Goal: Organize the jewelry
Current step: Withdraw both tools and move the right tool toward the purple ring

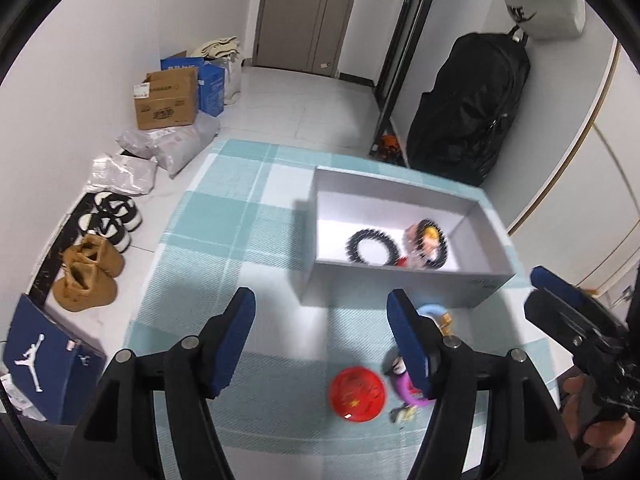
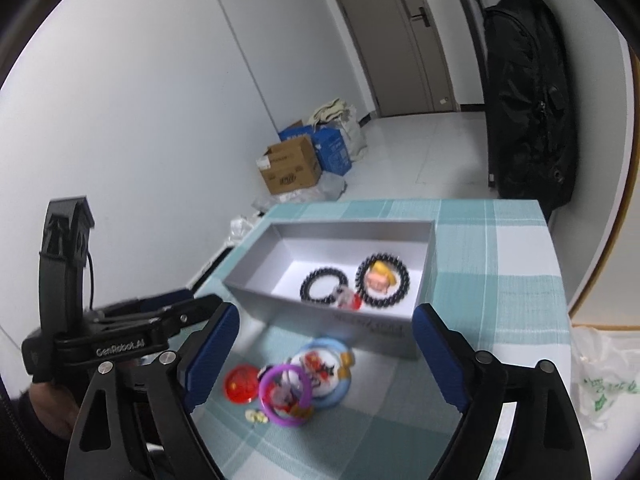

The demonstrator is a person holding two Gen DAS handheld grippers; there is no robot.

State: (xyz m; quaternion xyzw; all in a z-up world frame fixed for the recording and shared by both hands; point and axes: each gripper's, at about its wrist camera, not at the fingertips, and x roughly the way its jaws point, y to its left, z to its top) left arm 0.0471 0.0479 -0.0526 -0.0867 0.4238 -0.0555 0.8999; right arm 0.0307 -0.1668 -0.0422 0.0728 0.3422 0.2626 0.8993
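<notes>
My grey box (image 2: 400,326) lies on the checked tabletop (image 2: 500,280), long axis running left to right, holding two black bead bracelets (image 2: 323,286). Loose purple ring (image 2: 284,394) and red disc (image 1: 357,394) sit just before it. Both my grippers' fingers (image 1: 410,344) spread wide, empty.

A brown cardboard box (image 1: 168,99) sits on the white floor by the wall, a blue carton (image 1: 212,84) just behind it; grey plastic parcels (image 1: 176,146) lie nearer; black-and-white sneakers (image 1: 110,218) and tan boots (image 1: 88,276) line the wall; a blue shoebox (image 1: 48,364) stands closest; a black bag (image 1: 472,108) hangs right of the door (image 1: 308,12); a white plastic bag (image 2: 600,380) lies rightmost.
</notes>
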